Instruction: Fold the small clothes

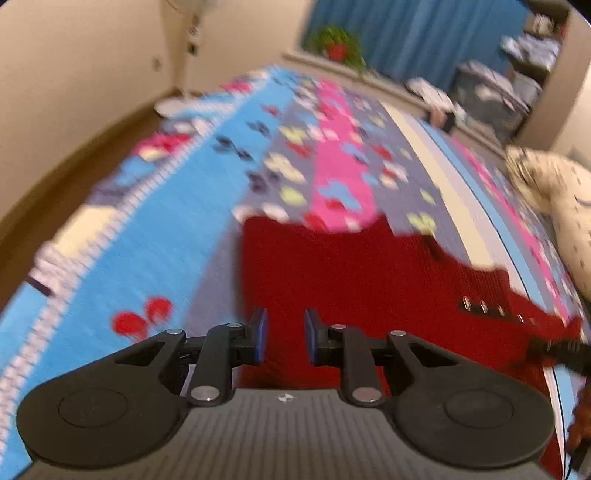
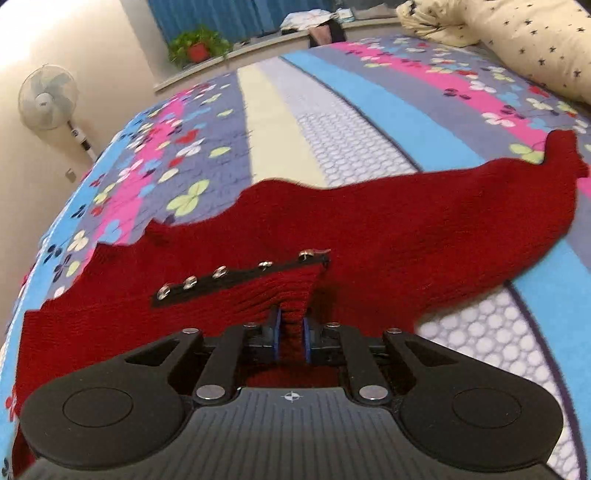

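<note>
A bed (image 2: 369, 122) covered by a flowered, striped quilt is flanked by cream walls (image 2: 92, 44); a standing fan (image 2: 48, 96), potted plant (image 2: 197, 46) and blue curtains (image 1: 417, 33) are seen behind.

Left wrist view: close above bed (image 1: 155, 229), angled down across red knit garment (image 1: 332, 277) toward window curtain | Right wrist view: same tilt, nearer garment | Shared: garment, floral bedspread, potted plant (image 2: 197, 46), standing fan (image 2: 48, 98).

Fan (image 2: 47, 96), potted plant (image 2: 197, 46), starred bolster (image 2: 524, 40).
</note>
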Available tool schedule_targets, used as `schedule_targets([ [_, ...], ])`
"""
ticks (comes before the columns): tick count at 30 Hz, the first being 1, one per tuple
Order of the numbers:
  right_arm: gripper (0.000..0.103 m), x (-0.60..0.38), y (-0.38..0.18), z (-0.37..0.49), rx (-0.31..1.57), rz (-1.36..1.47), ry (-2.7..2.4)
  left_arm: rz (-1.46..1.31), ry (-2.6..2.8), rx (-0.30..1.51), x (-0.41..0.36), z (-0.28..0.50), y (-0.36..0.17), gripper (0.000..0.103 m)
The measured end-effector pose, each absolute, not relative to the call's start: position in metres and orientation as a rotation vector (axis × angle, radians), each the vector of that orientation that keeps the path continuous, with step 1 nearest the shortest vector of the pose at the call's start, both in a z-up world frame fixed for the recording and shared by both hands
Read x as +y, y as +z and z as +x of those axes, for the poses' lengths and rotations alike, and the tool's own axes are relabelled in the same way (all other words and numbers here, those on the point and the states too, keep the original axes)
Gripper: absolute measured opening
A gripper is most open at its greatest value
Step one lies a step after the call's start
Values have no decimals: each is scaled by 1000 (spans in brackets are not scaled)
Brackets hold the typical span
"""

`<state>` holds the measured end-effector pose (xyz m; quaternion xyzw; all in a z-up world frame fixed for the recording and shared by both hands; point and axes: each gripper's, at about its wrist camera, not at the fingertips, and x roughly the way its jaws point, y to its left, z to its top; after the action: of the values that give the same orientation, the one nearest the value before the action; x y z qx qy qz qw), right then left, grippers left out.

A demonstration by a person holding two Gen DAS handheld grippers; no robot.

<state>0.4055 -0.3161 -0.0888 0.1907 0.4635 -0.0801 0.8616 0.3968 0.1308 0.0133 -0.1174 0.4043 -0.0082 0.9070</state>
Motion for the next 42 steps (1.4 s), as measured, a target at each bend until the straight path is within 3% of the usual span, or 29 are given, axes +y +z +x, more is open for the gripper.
schedule_targets([
  [4,19,-311,-81,397,929,423,-118,-191,-8,963,119,404,-22,22],
  [7,20,-317,-105,403,1075,478,-143,-125,15,952,111,400,-16,21],
  [10,22,-316,-111,405,1083,470,-144,-72,-8,877,101,392,-5,22],
  [13,26,-317,-115,409,1100,501,-140,-127,-5,971,107,398,-25,22],
  [16,30,-329,-97,404,1044,531,-155,-110,-12,926,105,393,-12,23],
  [18,41,-341,-82,407,968,499,-183,-98,-37,911,102,391,-8,24],
  [20,42,-369,-73,410,897,513,-228,-80,-33,930,98,392,-12,25],
  [24,40,-445,-74,405,767,589,-406,-81,-24,934,98,393,-12,25],
  [27,26,-505,-86,388,666,662,-573,-114,-26,939,103,395,-13,25],
  [31,23,-571,-123,352,549,854,-752,-114,-27,939,103,397,-14,25],
  [34,25,-598,-157,341,511,1039,-760,-105,-30,940,102,397,-15,25],
  [36,44,-607,-177,339,492,1124,-721,-112,-34,941,103,398,-15,26],
  [37,47,-608,-185,340,493,1139,-696,-114,-35,941,103,398,-16,26],
  [42,48,-611,-199,360,455,1134,-595,-94,-39,934,101,397,-17,26],
])
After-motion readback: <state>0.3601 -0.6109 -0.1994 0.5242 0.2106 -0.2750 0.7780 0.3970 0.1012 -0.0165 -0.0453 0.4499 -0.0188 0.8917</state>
